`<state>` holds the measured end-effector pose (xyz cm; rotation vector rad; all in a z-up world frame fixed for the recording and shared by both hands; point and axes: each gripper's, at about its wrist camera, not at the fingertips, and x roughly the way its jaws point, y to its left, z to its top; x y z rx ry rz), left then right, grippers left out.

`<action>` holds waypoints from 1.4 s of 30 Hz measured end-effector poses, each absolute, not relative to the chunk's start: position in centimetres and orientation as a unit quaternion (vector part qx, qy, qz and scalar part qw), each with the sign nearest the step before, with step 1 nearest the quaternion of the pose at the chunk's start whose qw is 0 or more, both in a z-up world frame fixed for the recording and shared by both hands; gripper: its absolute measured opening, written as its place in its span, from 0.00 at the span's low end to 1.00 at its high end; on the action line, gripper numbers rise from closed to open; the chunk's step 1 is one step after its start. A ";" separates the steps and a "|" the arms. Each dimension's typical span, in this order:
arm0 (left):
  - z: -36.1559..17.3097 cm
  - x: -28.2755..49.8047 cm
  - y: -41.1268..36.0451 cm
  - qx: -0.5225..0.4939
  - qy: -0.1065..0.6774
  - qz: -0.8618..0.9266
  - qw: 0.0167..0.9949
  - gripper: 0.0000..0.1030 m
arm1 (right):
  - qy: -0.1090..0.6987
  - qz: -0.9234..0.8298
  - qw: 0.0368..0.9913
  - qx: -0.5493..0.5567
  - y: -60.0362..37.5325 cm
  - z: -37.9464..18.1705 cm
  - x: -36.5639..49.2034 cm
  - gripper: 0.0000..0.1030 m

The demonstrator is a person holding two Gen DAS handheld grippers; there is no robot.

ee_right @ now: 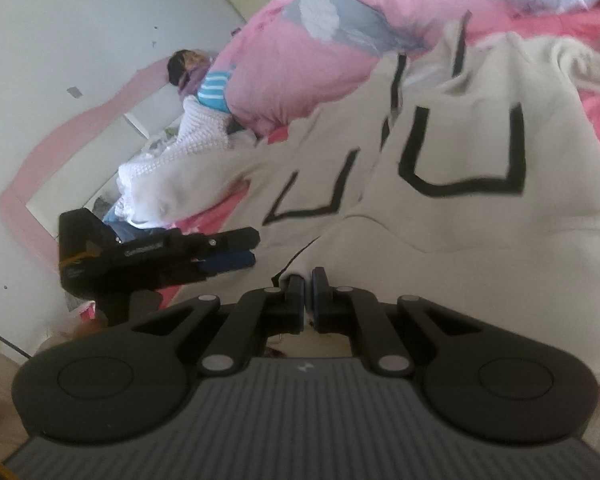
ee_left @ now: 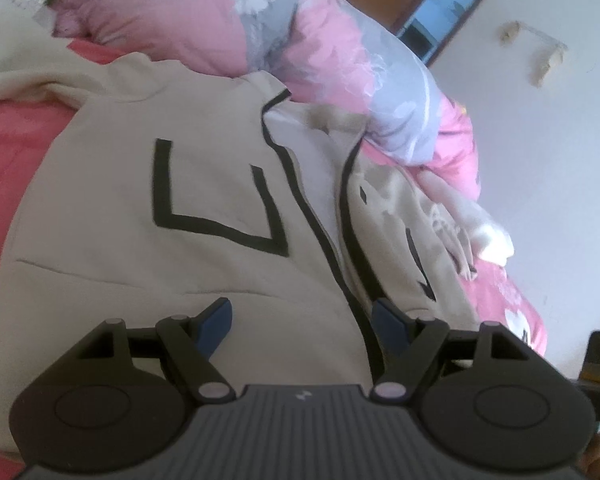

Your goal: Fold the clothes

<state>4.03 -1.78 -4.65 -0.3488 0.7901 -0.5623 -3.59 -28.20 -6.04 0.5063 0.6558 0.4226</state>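
Blue-padded fingers of the right gripper stood pressed almost together, pinching the bottom hem of a cream zip-up jacket where its dark zipper edge ran down to the fingertips. Outward from that pinch the jacket's front spread away across the bed, with a black-outlined pocket shape on the nearer panel and a second outline on the panel to its left. Off to the left in the same view the left gripper reached in from the side, its dark fingers hovering over the jacket's edge. Seen from its own wrist camera, the left gripper had its blue pads spread wide apart with nothing between them, held just above the cream jacket. The zipper line curved past the right-hand pad, and the black pocket outline lay further up the cloth. A sleeve stretched off to the upper left over the red-pink bedsheet. Beyond the jacket lay a bunched pink and grey floral duvet, touching the garment's collar end. A hand rested on the jacket's far panel near the pink cover. Behind the duvet the right wrist view showed a white knitted blanket and a pale wall.
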 end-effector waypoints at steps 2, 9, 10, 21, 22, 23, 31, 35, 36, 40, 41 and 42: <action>-4.7 3.8 -2.3 -0.159 0.379 -0.277 0.869 0.75 | 0.338 0.199 0.892 0.227 -27.7 -6.7 -3.3 0.03; -5.0 3.1 -3.6 -0.134 0.383 -0.287 0.868 0.75 | 0.343 0.164 0.922 0.070 -24.1 -6.8 -4.1 0.10; -5.0 3.2 -3.6 -0.136 0.384 -0.287 0.867 0.75 | 0.330 0.161 0.929 0.033 -23.4 -6.4 -4.5 0.20; -5.4 3.5 -2.6 -0.153 0.384 -0.278 0.867 0.75 | 0.240 0.163 0.933 -0.215 -18.1 -6.3 -5.5 0.41; -5.4 3.5 -2.5 -0.154 0.384 -0.276 0.868 0.75 | 0.241 0.163 0.935 -0.201 -18.3 -6.2 -5.2 0.39; -5.4 3.5 -2.3 -0.156 0.383 -0.275 0.868 0.75 | 0.243 0.163 0.938 -0.188 -18.6 -6.1 -5.0 0.36; -5.0 3.4 -1.5 -0.151 0.376 -0.264 0.875 0.75 | 0.242 0.112 0.963 -0.046 -22.7 -5.4 -2.7 0.08; -4.9 3.8 -1.1 -0.154 0.373 -0.260 0.877 0.75 | 0.235 0.111 0.966 -0.015 -23.3 -5.6 -2.7 0.08; -4.9 3.9 -1.1 -0.153 0.372 -0.260 0.877 0.75 | 0.242 0.124 0.962 -0.016 -23.1 -5.7 -2.7 0.08; -4.9 4.8 -1.7 -0.146 0.371 -0.270 0.876 0.75 | 0.298 0.166 0.937 -0.076 -21.1 -6.9 -3.3 0.18; -4.9 5.1 -1.9 -0.143 0.370 -0.274 0.876 0.75 | 0.304 0.168 0.934 -0.081 -21.0 -6.8 -3.5 0.20; -4.9 5.4 -2.2 -0.139 0.369 -0.280 0.875 0.75 | 0.308 0.169 0.933 -0.074 -21.4 -6.5 -3.6 0.23</action>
